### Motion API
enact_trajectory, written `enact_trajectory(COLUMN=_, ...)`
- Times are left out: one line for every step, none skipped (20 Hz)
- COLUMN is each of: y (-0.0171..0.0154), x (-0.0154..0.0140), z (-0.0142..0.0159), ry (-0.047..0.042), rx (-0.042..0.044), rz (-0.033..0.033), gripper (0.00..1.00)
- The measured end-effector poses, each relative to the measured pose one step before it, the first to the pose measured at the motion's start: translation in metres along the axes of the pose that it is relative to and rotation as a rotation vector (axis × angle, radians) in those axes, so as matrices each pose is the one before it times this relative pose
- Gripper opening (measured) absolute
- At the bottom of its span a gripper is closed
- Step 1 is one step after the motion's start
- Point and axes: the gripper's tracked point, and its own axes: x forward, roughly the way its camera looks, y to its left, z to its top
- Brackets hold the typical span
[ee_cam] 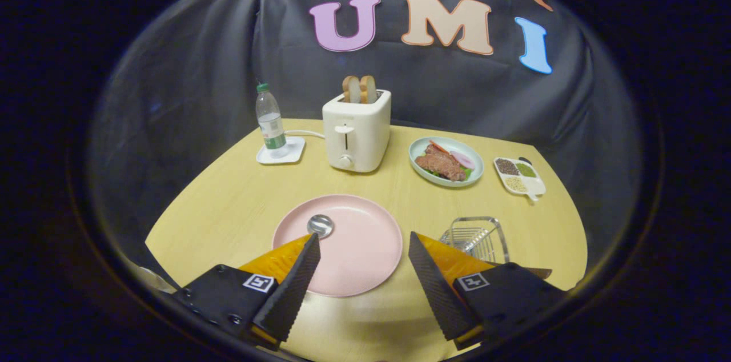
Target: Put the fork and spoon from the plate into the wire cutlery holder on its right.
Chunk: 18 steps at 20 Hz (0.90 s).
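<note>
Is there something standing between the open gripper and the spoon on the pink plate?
Nothing visible does. The spoon lies on the plate beside the left finger's tip, and the gripper is open above the plate.

Your gripper [361,242] is wide open, nothing btwn fingers but bare plate [360,259]. Spoon [320,225] sits just ahead of the left finger. Holder [477,239] is just beyond the right finger. Toaster [357,131], bottle [270,125], food dish [446,162] & tray [519,176] stand well beyond, w/ open table [228,196] between.
</note>
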Motion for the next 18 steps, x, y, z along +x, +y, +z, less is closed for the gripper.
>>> enact_trajectory(y=0.00776, x=0.00525, z=-0.00336, ry=-0.00469, rx=0.00732, rz=0.00219, gripper=0.99)
enact_trajectory(y=0.00678, x=0.00529, z=-0.00451, ry=0.00289, rx=0.00757, rz=0.00387, gripper=0.99)
enact_trajectory(y=0.00528, x=0.00518, z=-0.0043, ry=-0.00234, rx=0.007, rz=0.00072, gripper=0.99)
enact_trajectory(y=0.00427, x=0.00432, z=-0.00504, ry=0.00378, rx=0.00339, rz=-0.00081, gripper=0.99)
enact_trajectory(y=0.00468, x=0.00507, z=-0.00553, ry=0.00852, rx=0.00012, rz=0.00169, gripper=0.99)
enact_trajectory(y=0.00372, x=0.00498, z=-0.00459, ry=0.00812, rx=0.00045, rz=0.00087, gripper=0.99)
enact_trajectory(y=0.0039, x=0.00627, z=-0.00313, ry=0.00266, rx=0.0036, rz=0.00185, gripper=0.99)
enact_trajectory(y=0.00308, x=0.00497, z=-0.00253, ry=0.0053, rx=0.00049, rz=0.00187, gripper=0.99)
enact_trajectory(y=0.00127, x=0.00431, z=-0.00204, ry=-0.00029, rx=-0.00108, rz=-0.00526, gripper=0.99)
enact_trajectory(y=0.00293, x=0.00383, z=-0.00301, ry=0.00798, rx=0.00065, rz=0.00147, gripper=0.99)
enact_trajectory(y=0.00378, x=0.00394, z=-0.00404, ry=0.01068, rx=-0.00087, rz=0.00515, gripper=0.99)
enact_trajectory(y=0.00249, x=0.00285, z=-0.0033, ry=0.00913, rx=-0.00601, rz=0.00311, gripper=0.99)
enact_trajectory(y=0.00287, x=0.00419, z=-0.00404, ry=0.01303, rx=-0.01148, rz=0.00365, gripper=0.99)
enact_trajectory(y=0.00346, x=0.00228, z=-0.00385, ry=0.01368, rx=-0.01124, rz=0.0064, gripper=0.99)
enact_trajectory(y=0.00241, x=0.00319, z=-0.00448, ry=0.01166, rx=-0.01099, rz=0.00501, gripper=0.99)
enact_trajectory(y=0.00273, x=0.00246, z=-0.00364, ry=0.01345, rx=-0.01163, rz=0.00568, gripper=0.99)
enact_trajectory(y=0.00157, x=0.00209, z=-0.00391, ry=0.01364, rx=-0.01243, rz=-0.0007, gripper=0.93)
enact_trajectory(y=0.00126, x=0.00185, z=-0.00264, ry=0.00912, rx=-0.00946, rz=0.00002, gripper=0.87)
